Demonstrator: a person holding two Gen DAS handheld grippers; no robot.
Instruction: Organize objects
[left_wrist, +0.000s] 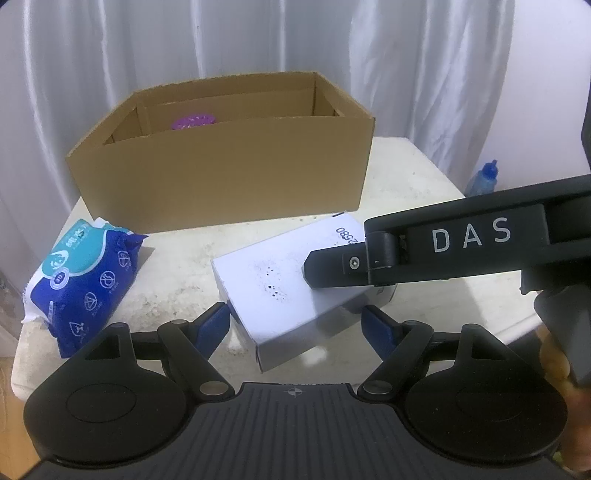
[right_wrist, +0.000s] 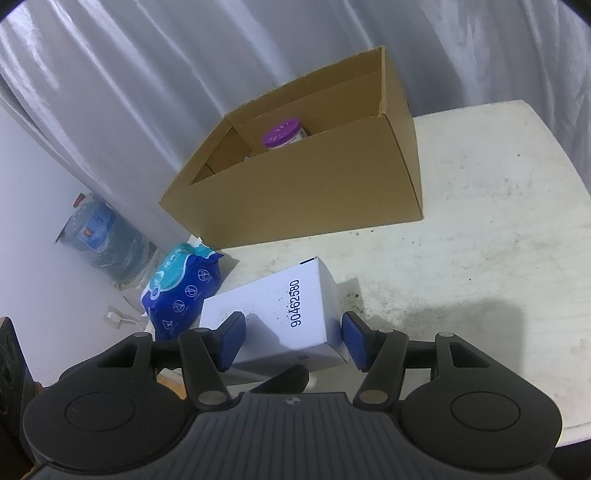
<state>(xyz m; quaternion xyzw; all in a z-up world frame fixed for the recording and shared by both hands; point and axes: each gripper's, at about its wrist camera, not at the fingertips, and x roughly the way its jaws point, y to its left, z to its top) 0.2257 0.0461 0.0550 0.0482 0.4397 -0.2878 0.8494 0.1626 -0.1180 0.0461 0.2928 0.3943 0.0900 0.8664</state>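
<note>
A white carton printed 90462580 lies on the white table; it also shows in the right wrist view. My left gripper is open, its blue pads either side of the carton's near end. My right gripper is open, straddling the carton from above; its black body crosses the left wrist view. A blue wipes pack lies left of the carton, also seen from the right wrist. An open cardboard box holds a purple-lidded jar.
White curtains hang behind the table. A blue-capped bottle stands beyond the table's right edge. A large water jug sits on the floor to the left. Bare tabletop lies right of the box.
</note>
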